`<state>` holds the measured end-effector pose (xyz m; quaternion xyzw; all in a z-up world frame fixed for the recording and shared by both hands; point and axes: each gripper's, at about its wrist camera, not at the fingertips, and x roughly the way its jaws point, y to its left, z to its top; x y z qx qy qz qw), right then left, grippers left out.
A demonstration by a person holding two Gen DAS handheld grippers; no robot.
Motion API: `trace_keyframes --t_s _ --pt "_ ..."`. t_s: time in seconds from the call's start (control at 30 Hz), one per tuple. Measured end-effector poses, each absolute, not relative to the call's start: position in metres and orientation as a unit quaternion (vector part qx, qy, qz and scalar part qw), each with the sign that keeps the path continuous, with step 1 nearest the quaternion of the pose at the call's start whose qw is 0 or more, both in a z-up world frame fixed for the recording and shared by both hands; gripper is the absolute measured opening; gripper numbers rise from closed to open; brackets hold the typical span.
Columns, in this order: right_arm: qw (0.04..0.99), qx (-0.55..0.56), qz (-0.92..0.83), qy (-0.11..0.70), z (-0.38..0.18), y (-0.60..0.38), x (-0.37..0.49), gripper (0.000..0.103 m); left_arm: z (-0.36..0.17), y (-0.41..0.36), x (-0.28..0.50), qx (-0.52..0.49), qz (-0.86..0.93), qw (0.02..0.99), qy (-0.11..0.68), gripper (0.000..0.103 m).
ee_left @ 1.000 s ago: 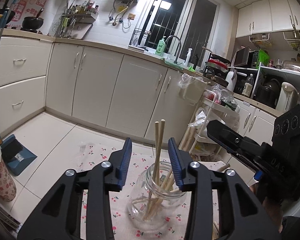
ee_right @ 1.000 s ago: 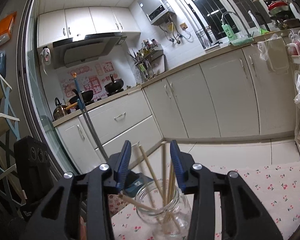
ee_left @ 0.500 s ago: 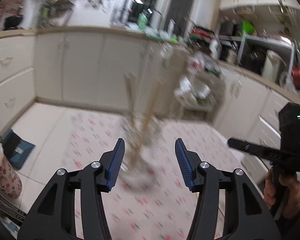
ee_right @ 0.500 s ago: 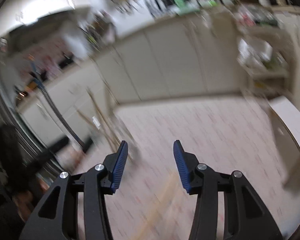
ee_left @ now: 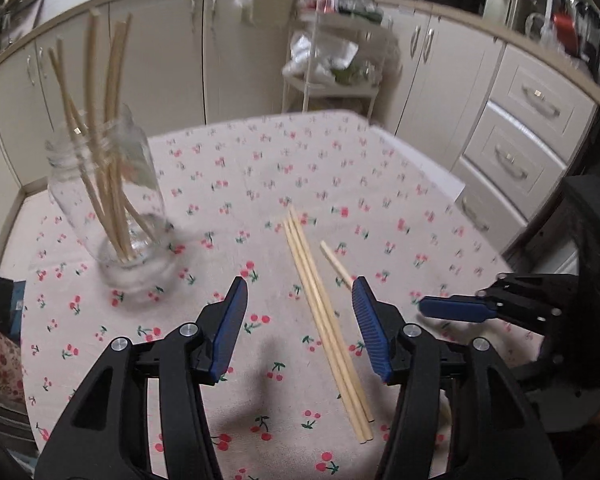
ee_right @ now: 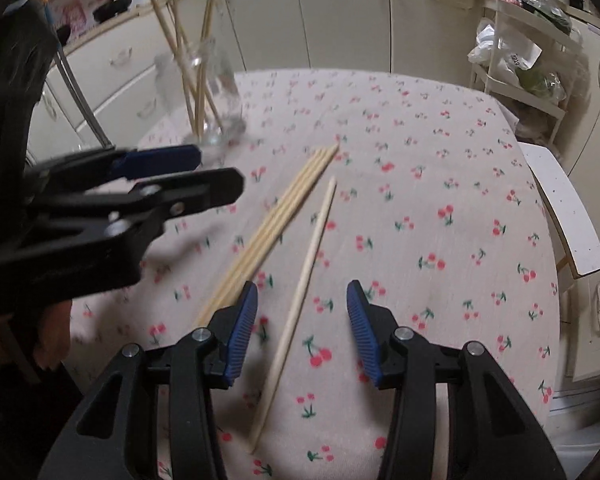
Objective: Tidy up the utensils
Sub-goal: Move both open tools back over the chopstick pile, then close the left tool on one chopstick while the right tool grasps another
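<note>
Left wrist: chopsticks (ee_left: 100,152) in glass jar (ee_left: 112,216)

Clear glass jar (ee_left: 112,200) holds pale wooden chopsticks (ee_left: 324,312) (matt, smooth) over cherry-print woven tablecloth (ee_left: 260,168).

I worked over a table (ee_left: 416,160) spread with a pale cloth printed in small red cherries (ee_right: 440,216). Around it ran cream kitchen cabinets (ee_left: 236,48) under a beige countertop (ee_left: 540,46), with a stack of drawers (ee_left: 528,136) to my right, each with a metal handle. Behind the table stood a white wire rack (ee_left: 332,72) stuffed with plastic bags. Appliances and bottles crowded the counter at the back, too blurred to name. A white chair (ee_right: 568,216) stood just beside the table's edge.
</note>
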<state>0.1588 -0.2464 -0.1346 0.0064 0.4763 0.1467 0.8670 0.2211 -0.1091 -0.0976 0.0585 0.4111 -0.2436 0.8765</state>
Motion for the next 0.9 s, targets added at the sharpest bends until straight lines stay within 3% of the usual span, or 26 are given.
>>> trace_keyframes --t_s 0.33,0.9 --pt "0.866 0.004 0.102 0.490 -0.141 -0.266 0.161 0.047 -0.130 -0.107 0.236 0.086 -0.202 0.851 0.477 0.052" --pt "0.866 0.018 0.115 0.487 -0.142 -0.267 0.158 0.047 -0.127 -0.119 0.242 0.090 -0.197 0.843 0.492 0.052"
